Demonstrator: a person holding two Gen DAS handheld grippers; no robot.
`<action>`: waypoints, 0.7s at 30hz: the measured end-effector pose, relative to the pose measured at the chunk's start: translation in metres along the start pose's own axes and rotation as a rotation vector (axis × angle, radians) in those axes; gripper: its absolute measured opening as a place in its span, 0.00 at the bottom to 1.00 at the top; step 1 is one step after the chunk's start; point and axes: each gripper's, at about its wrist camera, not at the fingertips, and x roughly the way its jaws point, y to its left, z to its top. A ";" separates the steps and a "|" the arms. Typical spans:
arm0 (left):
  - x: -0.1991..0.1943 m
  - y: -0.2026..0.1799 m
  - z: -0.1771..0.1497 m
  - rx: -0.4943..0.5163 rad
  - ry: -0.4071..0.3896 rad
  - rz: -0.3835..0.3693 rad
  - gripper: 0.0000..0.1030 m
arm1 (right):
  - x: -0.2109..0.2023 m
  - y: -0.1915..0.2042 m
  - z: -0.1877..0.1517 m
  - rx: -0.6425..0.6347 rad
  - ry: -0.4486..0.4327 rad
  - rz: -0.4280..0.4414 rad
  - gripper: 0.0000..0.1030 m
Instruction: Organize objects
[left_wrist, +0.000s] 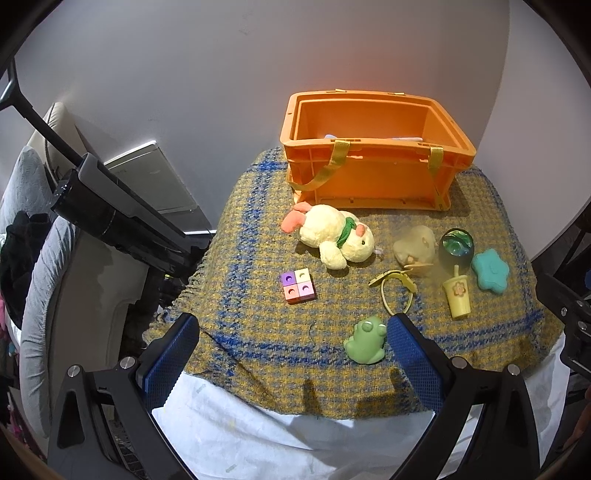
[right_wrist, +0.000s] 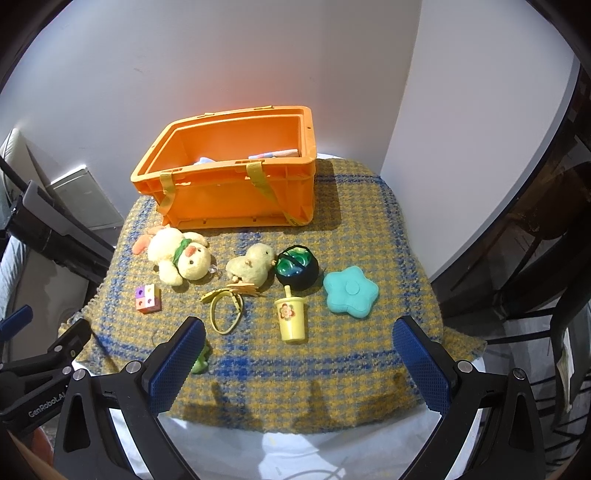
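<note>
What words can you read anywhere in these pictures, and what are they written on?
"GenRobot.AI": white letters on the black body of the left gripper, low at the left edge of the right wrist view.
The yellow strap on the orange crate has dark print near its end, too small to read.
Nothing else is readable.

left tongs (left_wrist: 291, 354) agape | green frog (left_wrist: 365, 341) beside right pad (left_wrist: 415, 360)

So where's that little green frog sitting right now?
The green frog sits near the blanket's front edge, below the yellow band, beside the left gripper's right finger.
</note>
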 end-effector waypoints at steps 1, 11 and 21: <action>0.001 -0.001 0.000 -0.001 0.000 0.000 1.00 | 0.000 0.000 0.000 0.000 -0.001 -0.001 0.99; 0.015 -0.007 0.002 -0.007 -0.009 -0.020 1.00 | 0.017 -0.001 -0.002 -0.001 0.006 0.001 0.99; 0.044 -0.011 0.006 -0.033 -0.018 -0.039 1.00 | 0.046 0.000 -0.002 0.003 0.001 0.025 0.99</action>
